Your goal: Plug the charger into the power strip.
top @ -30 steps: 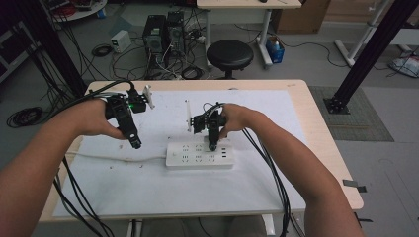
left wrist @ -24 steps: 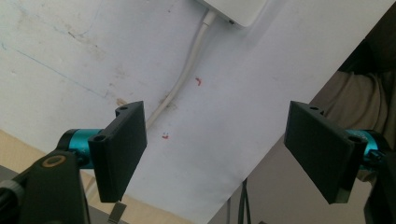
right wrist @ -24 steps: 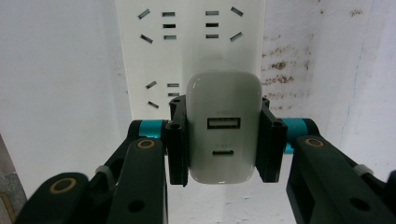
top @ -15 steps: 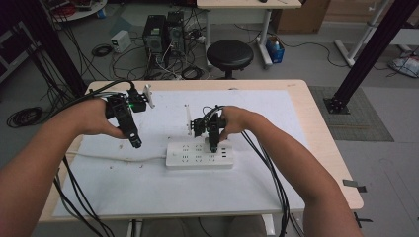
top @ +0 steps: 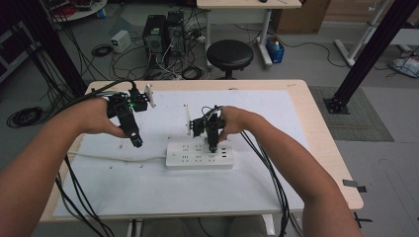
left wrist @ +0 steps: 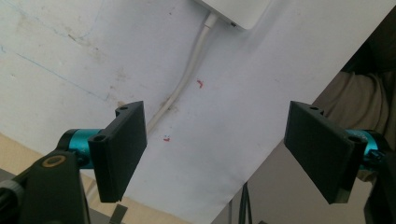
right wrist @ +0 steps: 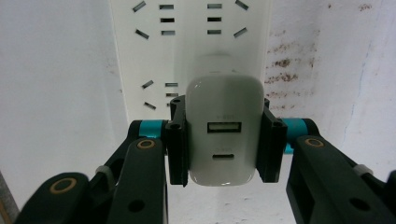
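A white power strip (top: 197, 154) lies on the white mat near the table's middle, its cord (top: 113, 158) running left. In the right gripper view, my right gripper (right wrist: 224, 140) is shut on a white USB charger (right wrist: 224, 128), held right over the power strip (right wrist: 187, 46) sockets; whether its prongs are in a socket is hidden. In the high view that right gripper (top: 212, 145) points down at the strip. My left gripper (top: 136, 142) hovers left of the strip. Its jaws stand wide open with nothing between them, above the cord (left wrist: 187, 79) and a corner of the strip (left wrist: 238, 11).
The white mat (top: 148, 187) covers most of the wooden table (top: 321, 148). Black cables (top: 74, 197) trail from both grippers over the front edge. Beyond the far edge stand a black stool (top: 230, 53), computer towers (top: 163, 32) and floor cables.
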A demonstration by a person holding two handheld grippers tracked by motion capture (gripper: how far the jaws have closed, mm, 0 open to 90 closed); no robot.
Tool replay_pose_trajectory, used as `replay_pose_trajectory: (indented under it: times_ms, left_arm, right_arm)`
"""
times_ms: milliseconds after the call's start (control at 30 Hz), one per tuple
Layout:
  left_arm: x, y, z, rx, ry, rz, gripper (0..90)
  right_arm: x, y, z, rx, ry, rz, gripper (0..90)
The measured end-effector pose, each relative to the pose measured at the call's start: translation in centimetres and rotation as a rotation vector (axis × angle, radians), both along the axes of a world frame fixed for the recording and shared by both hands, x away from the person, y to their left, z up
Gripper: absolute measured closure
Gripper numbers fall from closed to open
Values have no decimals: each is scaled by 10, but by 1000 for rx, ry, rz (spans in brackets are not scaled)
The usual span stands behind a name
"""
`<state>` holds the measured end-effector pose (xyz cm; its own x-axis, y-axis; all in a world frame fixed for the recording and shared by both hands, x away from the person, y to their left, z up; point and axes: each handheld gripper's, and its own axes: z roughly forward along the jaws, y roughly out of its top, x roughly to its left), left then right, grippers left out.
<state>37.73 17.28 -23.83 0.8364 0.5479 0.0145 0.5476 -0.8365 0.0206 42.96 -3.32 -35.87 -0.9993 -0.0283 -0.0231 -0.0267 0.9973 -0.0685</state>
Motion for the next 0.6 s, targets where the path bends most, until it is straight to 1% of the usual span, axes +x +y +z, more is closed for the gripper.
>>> replay_pose_trajectory:
  times_ms: [167, 300, 367, 433, 500, 600]
  left_arm:
    - [0, 1, -1, 4, 1, 2, 213]
    - [0, 0, -2, -3, -1, 10, 212]
    - [0, -2, -2, -3, -1, 10, 196]
    - [0, -3, -2, -4, -2, 11, 196]
    - [1, -4, -2, -3, -3, 8, 196]
    - [1, -5, -3, 0, 3, 5, 196]
  right_arm:
    - [1, 1, 0, 2, 6, -10, 626]
    - [0, 1, -1, 1, -1, -7, 626]
    - [-1, 0, -1, 5, -9, 0, 626]
    - [-2, 0, -1, 11, -10, -9, 626]
    - [-2, -1, -2, 15, -13, -3, 626]
    - [-4, 2, -2, 0, -22, 0, 626]
